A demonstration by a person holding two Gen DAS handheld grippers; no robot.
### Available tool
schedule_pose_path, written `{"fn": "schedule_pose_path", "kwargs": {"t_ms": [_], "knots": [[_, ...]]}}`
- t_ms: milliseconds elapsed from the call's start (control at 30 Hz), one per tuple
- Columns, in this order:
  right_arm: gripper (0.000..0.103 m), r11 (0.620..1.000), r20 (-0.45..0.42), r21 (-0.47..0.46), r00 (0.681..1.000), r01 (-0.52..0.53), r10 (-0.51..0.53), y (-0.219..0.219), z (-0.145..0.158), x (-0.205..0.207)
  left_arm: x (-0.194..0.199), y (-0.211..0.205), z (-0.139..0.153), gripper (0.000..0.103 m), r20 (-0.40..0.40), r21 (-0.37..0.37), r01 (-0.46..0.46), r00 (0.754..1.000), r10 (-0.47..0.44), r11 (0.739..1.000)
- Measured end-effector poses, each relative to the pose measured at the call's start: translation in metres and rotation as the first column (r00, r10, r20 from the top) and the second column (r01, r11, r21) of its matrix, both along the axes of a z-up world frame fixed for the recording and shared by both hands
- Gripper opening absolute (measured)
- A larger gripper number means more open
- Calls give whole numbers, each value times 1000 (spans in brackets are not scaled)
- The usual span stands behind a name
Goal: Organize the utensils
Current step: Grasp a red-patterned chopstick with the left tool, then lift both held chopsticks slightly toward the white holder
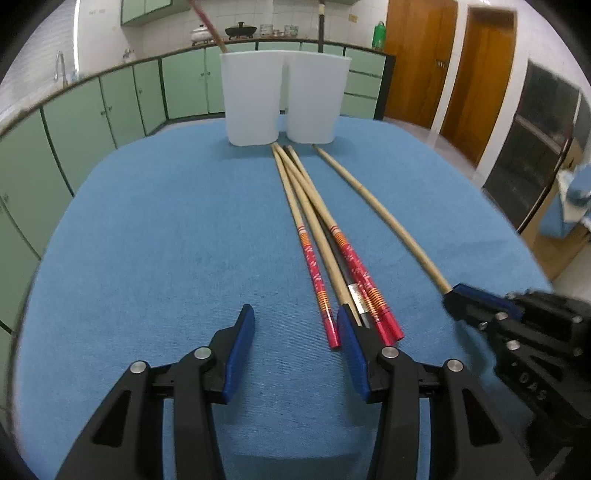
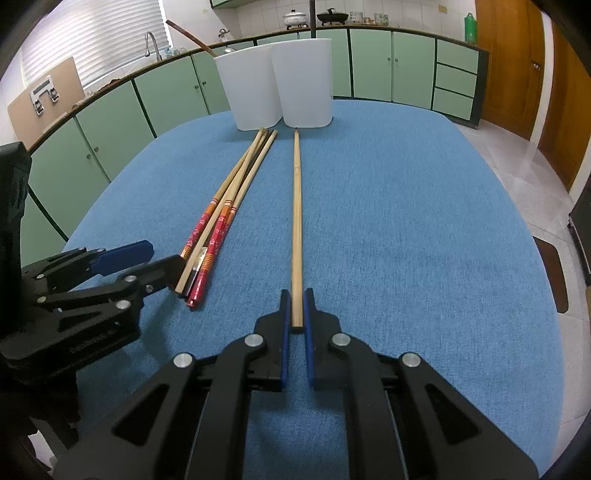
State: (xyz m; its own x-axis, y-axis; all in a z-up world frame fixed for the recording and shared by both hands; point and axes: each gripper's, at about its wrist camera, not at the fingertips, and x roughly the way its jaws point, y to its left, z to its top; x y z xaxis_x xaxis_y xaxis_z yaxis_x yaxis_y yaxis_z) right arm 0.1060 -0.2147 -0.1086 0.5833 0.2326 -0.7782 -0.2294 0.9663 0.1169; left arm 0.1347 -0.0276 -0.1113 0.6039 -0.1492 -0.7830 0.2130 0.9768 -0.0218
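While the right gripper (image 2: 296, 295) sat low at the bottom centre of its own view, its blue fingers (image 2: 283, 332) were pressed in on the near end of a plain bamboo chopstick (image 2: 296, 221), which ran straight up the frame along the blue worktop (image 2: 424, 221) towards the right white container (image 2: 304, 83). Over in the left wrist view, the left gripper (image 1: 295, 325) hovered with its fingers (image 1: 242, 350) spread wide, nothing between them. Its right finger sat just beside the butt ends of the chopstick bundle (image 1: 325, 251), red-patterned handles and plain bamboo ones mixed, lying fanned on the cloth in the middle of the frame. Their tips reached nearly to the gap between the two containers. At upper centre, the left white container (image 1: 251, 98) had one dark-red stick (image 1: 208, 24) leaning out of it.
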Motion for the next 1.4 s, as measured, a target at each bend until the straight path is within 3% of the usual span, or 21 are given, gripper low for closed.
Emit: {"fn": "schedule_pose_path", "kwargs": {"t_ms": [333, 500, 567, 800, 1267, 1400], "knots": [[7, 1000, 0, -1, 1000, -2, 2, 0, -1, 1, 2, 8, 0, 42, 5, 8, -58, 998, 58, 998], [7, 999, -10, 38, 1000, 3, -3, -6, -2, 3, 2, 4, 0, 11, 9, -8, -43, 999, 43, 999], [6, 999, -7, 37, 1000, 3, -3, -5, -1, 2, 3, 5, 0, 5, 7, -17, -47, 999, 47, 999], [6, 999, 34, 42, 999, 4, -6, -4, 7, -5, -2, 9, 6, 5, 23, -45, -55, 998, 56, 997], [6, 998, 195, 63, 981, -4, -8, -12, 74, -12, -27, 25, 86, 5, 182, -73, -45, 982, 58, 996], [6, 999, 208, 54, 978, -1, -10, -11, 79, -12, -25, 27, 87, 5, 180, -75, -37, 982, 50, 997]]}}
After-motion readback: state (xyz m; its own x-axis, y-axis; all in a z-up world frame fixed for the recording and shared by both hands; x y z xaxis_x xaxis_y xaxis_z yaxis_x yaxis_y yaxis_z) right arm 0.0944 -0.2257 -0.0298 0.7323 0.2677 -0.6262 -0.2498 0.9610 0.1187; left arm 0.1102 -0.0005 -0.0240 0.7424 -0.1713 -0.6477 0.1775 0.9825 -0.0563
